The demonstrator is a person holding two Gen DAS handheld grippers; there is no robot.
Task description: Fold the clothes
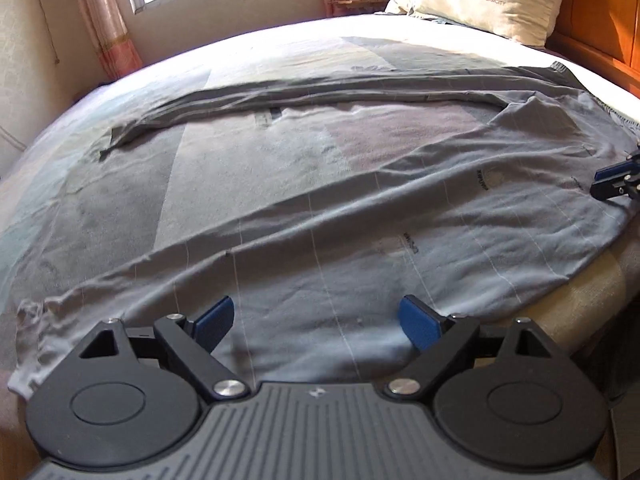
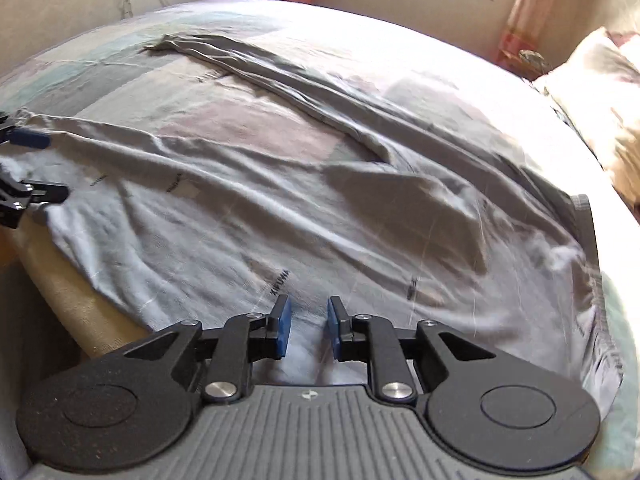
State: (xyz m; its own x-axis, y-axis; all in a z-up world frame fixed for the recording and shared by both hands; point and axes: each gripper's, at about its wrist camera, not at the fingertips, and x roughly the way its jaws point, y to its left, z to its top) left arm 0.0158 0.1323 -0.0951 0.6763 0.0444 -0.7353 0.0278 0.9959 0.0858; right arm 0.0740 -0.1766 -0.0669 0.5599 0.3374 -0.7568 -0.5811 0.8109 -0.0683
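Here, grey trousers (image 1: pixel 360 216) lie spread across a patchwork bedspread (image 1: pixel 248 148), legs forked apart.

Left wrist view: the soft, thin-striped cloth is creased, one leg a narrow dark band farther up the bed; the left gripper (image 1: pixel 316 320) hovers over the near leg, its blue-padded jaws spread wide. Right wrist view: the right gripper (image 2: pixel 307 326) sits above the rumpled waist end, jaws narrowly parted, gripping nothing; a cream pillow (image 2: pixel 600 92) lies beyond.

Left gripper (image 1: pixel 316 322) spread wide, right gripper (image 2: pixel 308 326) narrowly parted (both empty)
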